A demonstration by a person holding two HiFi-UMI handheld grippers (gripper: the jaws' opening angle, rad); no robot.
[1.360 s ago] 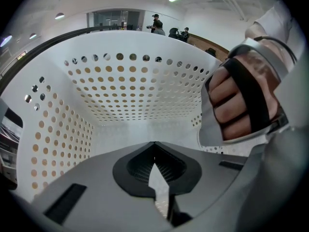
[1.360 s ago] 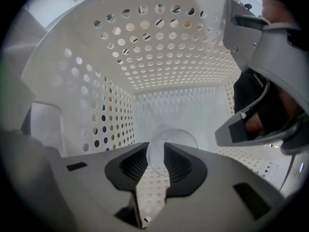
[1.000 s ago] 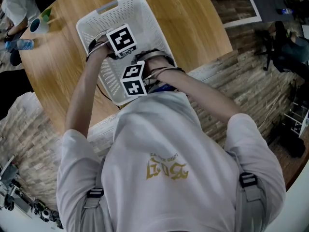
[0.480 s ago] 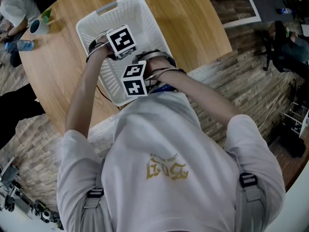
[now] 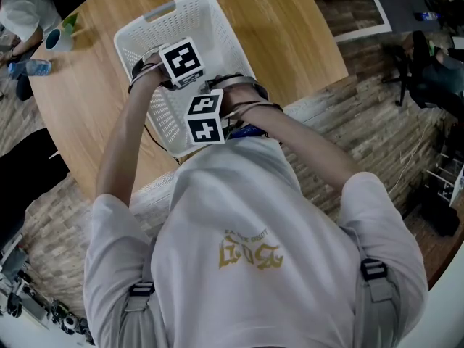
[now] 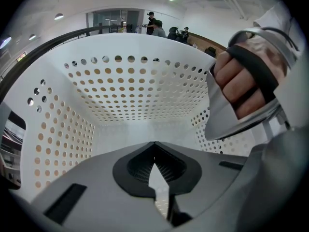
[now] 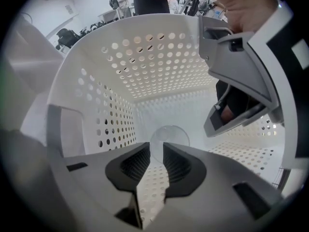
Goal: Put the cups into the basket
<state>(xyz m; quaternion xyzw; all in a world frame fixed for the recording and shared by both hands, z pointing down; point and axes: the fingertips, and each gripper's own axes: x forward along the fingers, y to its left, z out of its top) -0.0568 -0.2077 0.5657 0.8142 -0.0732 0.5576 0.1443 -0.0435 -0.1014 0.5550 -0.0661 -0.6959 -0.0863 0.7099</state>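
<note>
A white perforated basket point(image 5: 217, 22) stands on the round wooden table point(image 5: 290, 35). Both grippers reach down inside it. In the head view my left gripper point(image 5: 181, 62) is deeper in, and my right gripper point(image 5: 205, 117) is nearer the front wall. A clear plastic cup point(image 7: 170, 137) lies on the basket floor just past the right gripper point(image 7: 157, 151), whose jaws stand a narrow gap apart around nothing. In its own view the left gripper point(image 6: 154, 151) has its jaw tips together and empty, facing the basket wall point(image 6: 120, 91). The cup is hidden in the head view.
At the table's far left edge stand a white cup with a teal inside point(image 5: 56, 39), something green point(image 5: 69, 23) and a water bottle point(image 5: 30, 67), beside a seated person point(image 5: 22, 9). The table's curved edge runs close to the basket's right side.
The right gripper's marker cube has shifted slightly up and to the right and tilted. The left gripper and the basket have stayed put.
</note>
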